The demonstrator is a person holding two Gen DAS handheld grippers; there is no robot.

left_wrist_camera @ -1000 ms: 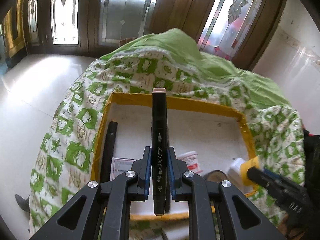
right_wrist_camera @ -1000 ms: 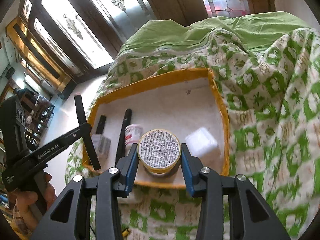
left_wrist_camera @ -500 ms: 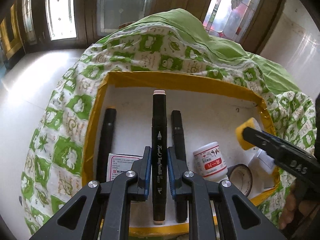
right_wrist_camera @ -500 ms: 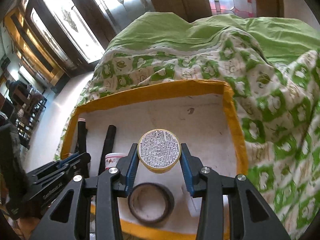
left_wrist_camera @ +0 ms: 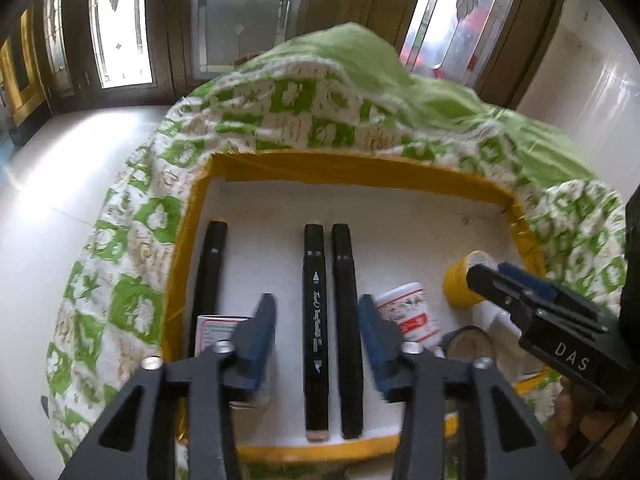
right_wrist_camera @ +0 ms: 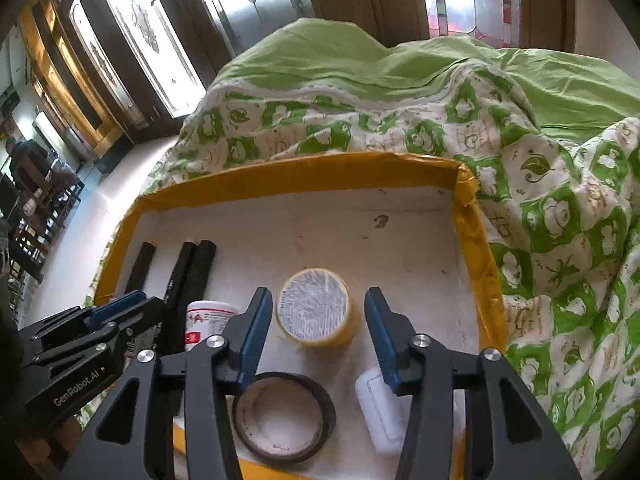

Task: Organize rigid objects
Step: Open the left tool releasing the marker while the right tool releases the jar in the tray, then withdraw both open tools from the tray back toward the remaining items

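A shallow white tray with a yellow rim (left_wrist_camera: pixel 360 168) (right_wrist_camera: pixel 304 172) lies on a green patterned quilt. My left gripper (left_wrist_camera: pixel 316 344) is open above a black marker (left_wrist_camera: pixel 316 320) that lies flat in the tray beside a second black marker (left_wrist_camera: pixel 346 320). A third marker (left_wrist_camera: pixel 212 272) lies by the left wall. My right gripper (right_wrist_camera: pixel 314 332) is open around a yellow round tin (right_wrist_camera: pixel 314 306) that stands on the tray floor. The tin also shows in the left wrist view (left_wrist_camera: pixel 464 284), next to my right gripper (left_wrist_camera: pixel 532 304).
In the tray also lie a white jar with a red label (left_wrist_camera: pixel 404 312) (right_wrist_camera: pixel 208 320), a black tape roll (right_wrist_camera: pixel 284 416), a white block (right_wrist_camera: pixel 380 408) and a small printed box (left_wrist_camera: pixel 220 332). The quilt (right_wrist_camera: pixel 560 208) surrounds the tray. White floor (left_wrist_camera: pixel 60 184) lies to the left.
Both grippers have opened. The left one let go of the marker, which now lies in the tray. The right one let go of the yellow tin, now on the tray floor.
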